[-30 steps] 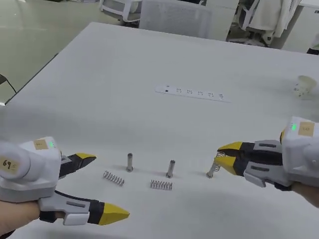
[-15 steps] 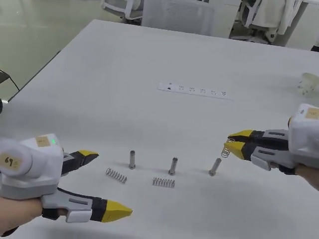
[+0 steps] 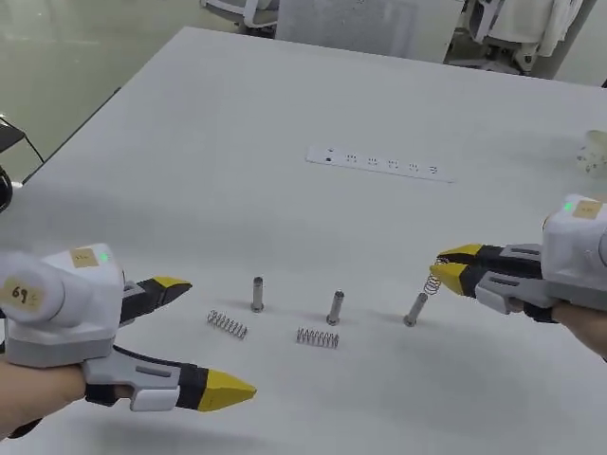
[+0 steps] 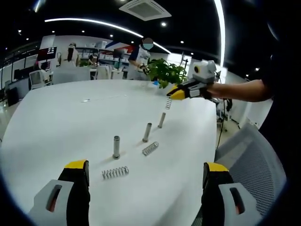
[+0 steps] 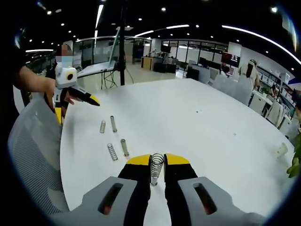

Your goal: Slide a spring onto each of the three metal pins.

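right tool (image 5: 157, 159) clamps a spring (image 5: 157, 170), partly hidden by its yellow tips; left tool (image 3: 218, 335) gapes apart

The head view is lit brightly and evenly from above. The white table (image 3: 285, 114) is rendered pale, and only faint, soft shadows are cast beside the pins (image 3: 335, 308). A cup (image 3: 595, 152) near 3 o'clock is blurred. In both gripper views, strong fisheye bending is seen at the edges. Ceiling light strips (image 4: 219, 28) are stretched into glaring arcs between 10 and 2 o'clock.
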### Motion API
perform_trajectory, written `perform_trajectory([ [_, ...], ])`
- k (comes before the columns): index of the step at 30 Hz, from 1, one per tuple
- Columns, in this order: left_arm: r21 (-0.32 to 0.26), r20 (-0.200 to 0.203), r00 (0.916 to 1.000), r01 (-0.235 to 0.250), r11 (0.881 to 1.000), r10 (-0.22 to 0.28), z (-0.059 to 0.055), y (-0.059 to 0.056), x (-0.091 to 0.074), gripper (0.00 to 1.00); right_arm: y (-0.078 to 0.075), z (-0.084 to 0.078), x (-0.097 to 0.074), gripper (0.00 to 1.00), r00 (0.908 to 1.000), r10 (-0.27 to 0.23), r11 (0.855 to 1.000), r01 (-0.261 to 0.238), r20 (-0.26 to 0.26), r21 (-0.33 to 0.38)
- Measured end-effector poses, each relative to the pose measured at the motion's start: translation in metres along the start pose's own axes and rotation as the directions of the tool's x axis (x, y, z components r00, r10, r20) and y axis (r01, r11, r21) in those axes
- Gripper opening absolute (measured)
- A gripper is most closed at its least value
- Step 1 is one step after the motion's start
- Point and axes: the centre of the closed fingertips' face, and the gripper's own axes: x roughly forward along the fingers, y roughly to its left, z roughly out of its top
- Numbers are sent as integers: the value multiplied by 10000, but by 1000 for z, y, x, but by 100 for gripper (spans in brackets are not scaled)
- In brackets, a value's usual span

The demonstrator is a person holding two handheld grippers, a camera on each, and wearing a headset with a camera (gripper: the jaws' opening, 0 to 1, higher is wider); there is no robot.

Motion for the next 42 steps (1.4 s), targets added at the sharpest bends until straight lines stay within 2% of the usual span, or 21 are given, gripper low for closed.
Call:
perform_trajectory([
  [33, -184, -32, 9999, -108, 9998, 108, -5, 3, -4, 98, -6, -19, 15, 7, 9994, -249, 9984, 260, -225, 502],
  [42, -219, -69, 9999, -120, 9997, 118, -6, 3, -5, 98, -2, -28, 20, 8, 9988, -109, 9986, 133, -472, 511],
])
